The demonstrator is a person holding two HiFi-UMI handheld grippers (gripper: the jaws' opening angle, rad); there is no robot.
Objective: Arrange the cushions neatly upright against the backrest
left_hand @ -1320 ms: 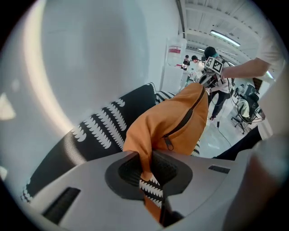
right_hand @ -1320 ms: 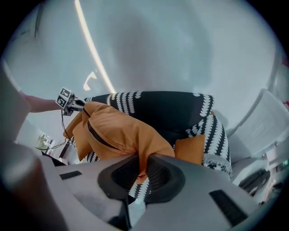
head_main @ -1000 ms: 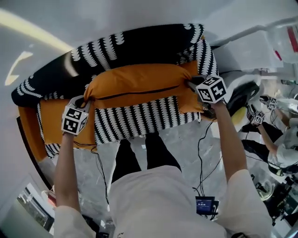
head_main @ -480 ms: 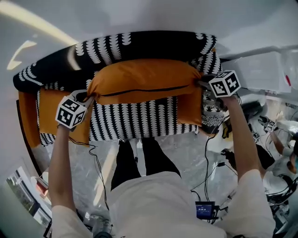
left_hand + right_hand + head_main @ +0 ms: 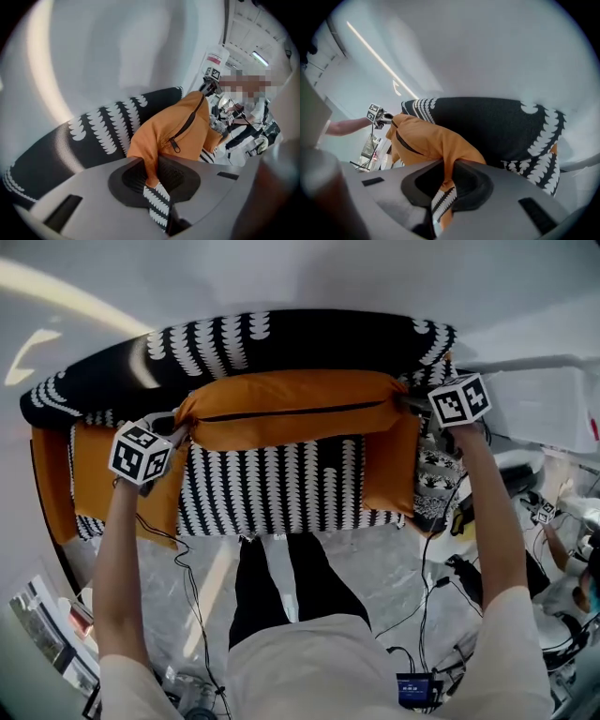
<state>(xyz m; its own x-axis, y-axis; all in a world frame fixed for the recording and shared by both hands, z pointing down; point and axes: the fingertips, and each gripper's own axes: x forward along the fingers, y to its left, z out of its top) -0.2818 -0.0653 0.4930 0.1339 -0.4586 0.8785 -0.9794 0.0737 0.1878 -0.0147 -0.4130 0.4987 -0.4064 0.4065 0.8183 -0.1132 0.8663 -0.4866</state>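
A long orange cushion (image 5: 291,409) with a black zip hangs lengthwise above the sofa seat (image 5: 272,488), close to the black-and-white patterned backrest (image 5: 281,338). My left gripper (image 5: 176,432) is shut on the cushion's left corner, and the fabric (image 5: 150,161) shows pinched between the jaws. My right gripper (image 5: 410,401) is shut on the right corner, where the cloth (image 5: 445,164) is clamped. A second orange cushion (image 5: 389,465) leans at the sofa's right end. Another orange cushion (image 5: 98,470) lies at the left end.
The sofa's right arm (image 5: 431,357) has the same black-and-white pattern. Cables (image 5: 422,559) trail over the marble floor (image 5: 375,549) in front. White boxes (image 5: 553,399) and another person (image 5: 581,559) are at the right.
Both grippers have carried the long cushion up and back toward the backrest. The seat pattern below it shows more.
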